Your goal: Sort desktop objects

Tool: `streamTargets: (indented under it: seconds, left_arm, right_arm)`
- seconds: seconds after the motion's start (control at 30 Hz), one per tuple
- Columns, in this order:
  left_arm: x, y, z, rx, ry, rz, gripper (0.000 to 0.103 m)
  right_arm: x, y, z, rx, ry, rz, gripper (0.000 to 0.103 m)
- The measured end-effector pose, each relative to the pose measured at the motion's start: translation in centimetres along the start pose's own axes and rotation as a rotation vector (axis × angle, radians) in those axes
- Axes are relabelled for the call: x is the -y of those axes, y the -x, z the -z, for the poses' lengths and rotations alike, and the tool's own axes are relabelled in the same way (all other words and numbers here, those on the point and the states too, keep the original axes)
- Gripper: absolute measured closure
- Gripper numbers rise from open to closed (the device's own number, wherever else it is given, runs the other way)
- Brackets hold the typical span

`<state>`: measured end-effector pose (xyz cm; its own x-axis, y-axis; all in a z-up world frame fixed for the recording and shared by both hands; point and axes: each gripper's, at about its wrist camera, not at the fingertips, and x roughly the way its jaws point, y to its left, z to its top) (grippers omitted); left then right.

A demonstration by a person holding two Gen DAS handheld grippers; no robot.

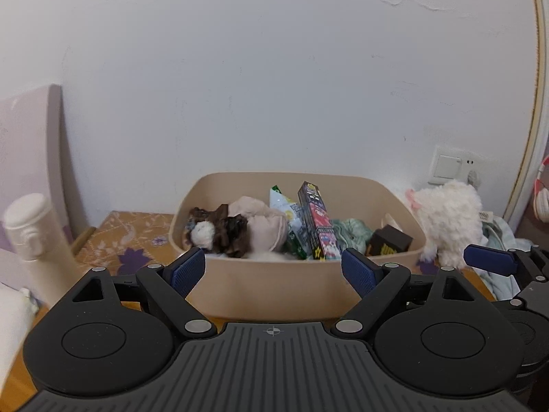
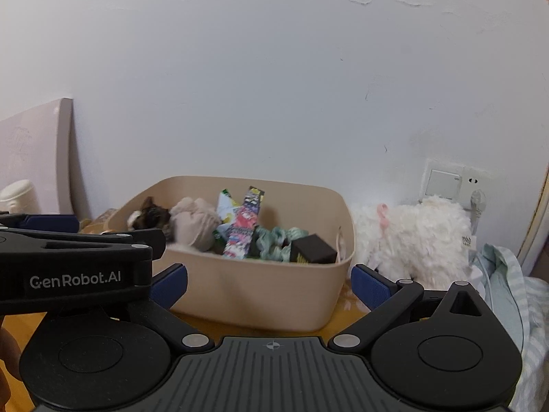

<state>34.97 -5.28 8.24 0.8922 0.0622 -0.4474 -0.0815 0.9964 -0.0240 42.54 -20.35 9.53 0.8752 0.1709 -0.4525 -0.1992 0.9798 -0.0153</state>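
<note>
A beige plastic bin stands on the wooden desk against the wall. It holds a brown scrunchie with a white pompom, a pink plush, snack packets, a tall dark printed box, a teal cloth and a small black box. My left gripper is open and empty in front of the bin. My right gripper is open and empty, also facing the bin. The left gripper's body shows at the left of the right wrist view.
A white fluffy plush sits right of the bin below a wall socket. A cream bottle stands at the left by a leaning pink board. Striped light fabric lies at the right.
</note>
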Motion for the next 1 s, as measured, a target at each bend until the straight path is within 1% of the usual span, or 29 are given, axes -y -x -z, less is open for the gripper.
streamTargets:
  seconds: [0.1, 0.33, 0.47, 0.63, 0.9, 1.0]
  left_arm:
    - [0.0, 2.4, 0.6, 0.005, -0.016, -0.016, 0.015]
    - [-0.8, 8.0, 2.0, 0.014, -0.015, -0.028, 0.015]
    - [-0.8, 10.9, 2.7, 0.014, -0.026, -0.023, 0.015]
    - [0.1, 13.9, 3.9, 0.001, -0.068, -0.027, 0.015]
    - [0.3, 18.4, 6.7, -0.009, -0.060, -0.017, 0.015]
    - [0.2, 20.1, 7.3, -0.004, -0.054, -0.013, 0.015]
  right_arm:
    - [-0.6, 2.1, 0.7, 0.004, 0.002, -0.006, 0.000]
    - [-1.5, 7.3, 2.0, 0.002, 0.015, 0.006, 0.000]
    - [-1.5, 9.6, 2.9, -0.010, 0.026, 0.020, 0.000]
    - [-1.6, 13.0, 4.1, -0.008, 0.024, 0.030, 0.000]
    - [-1.6, 17.9, 6.7, -0.025, 0.025, 0.035, 0.000]
    - [-1.9, 19.5, 7.4, -0.037, 0.021, 0.018, 0.000]
